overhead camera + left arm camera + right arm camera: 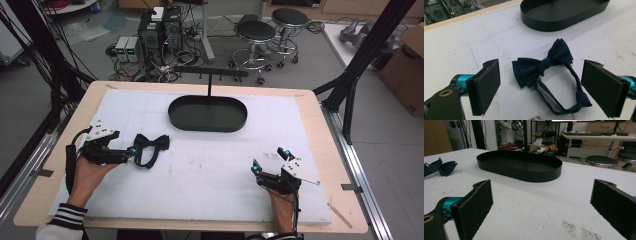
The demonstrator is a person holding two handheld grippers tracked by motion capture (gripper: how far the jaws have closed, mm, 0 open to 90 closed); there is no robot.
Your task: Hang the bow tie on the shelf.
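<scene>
A dark navy bow tie (151,144) with a looped neck strap lies flat on the white mat, left of centre. My left gripper (129,148) is just to its left, low over the mat. In the left gripper view the bow tie (544,66) lies between and just beyond the two wide-open jaws of my left gripper (541,75), untouched. My right gripper (268,160) rests at the front right of the mat. In the right gripper view my right gripper (541,195) is open with nothing in it, and the bow tie (439,167) shows at the far left.
A black oval tray (207,125) sits at the back middle of the mat, with a thin post rising from it to a horizontal hook bar (210,73). The tray (524,173) is ahead of the right gripper. Stools, computers and cables stand beyond the table.
</scene>
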